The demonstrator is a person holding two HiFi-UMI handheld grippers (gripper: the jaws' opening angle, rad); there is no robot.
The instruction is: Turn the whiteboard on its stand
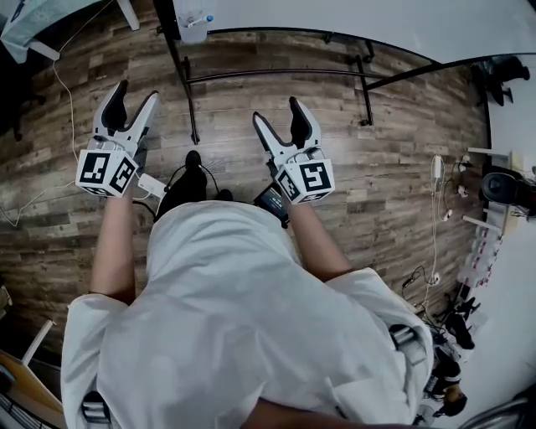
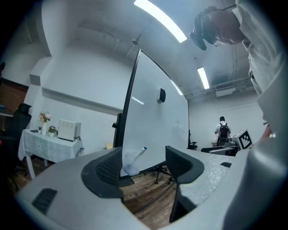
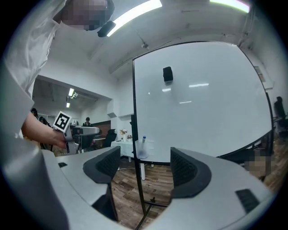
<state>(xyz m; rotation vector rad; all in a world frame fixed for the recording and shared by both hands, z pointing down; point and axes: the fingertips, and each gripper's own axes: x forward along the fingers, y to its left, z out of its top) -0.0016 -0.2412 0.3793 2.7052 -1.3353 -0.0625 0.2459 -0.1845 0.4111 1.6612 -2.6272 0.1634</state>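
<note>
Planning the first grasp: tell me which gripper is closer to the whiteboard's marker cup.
The left gripper: the marker cup shows larger between its open jaws than between the right gripper's.

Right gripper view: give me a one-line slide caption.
Open right gripper faces the whiteboard on its black stand, a marker cup at the board's lower left.

Bare floor (image 1: 234, 109) lies open at centre frame in the head view, between the left gripper (image 1: 132, 105) and right gripper (image 1: 285, 126). Ahead, the stand (image 1: 179, 75) bars the upper centre with its post and crossbars, under the whiteboard (image 1: 377, 21). A cable (image 1: 57, 80) trails at left; clutter (image 1: 456, 323) crowds the right edge.
</note>
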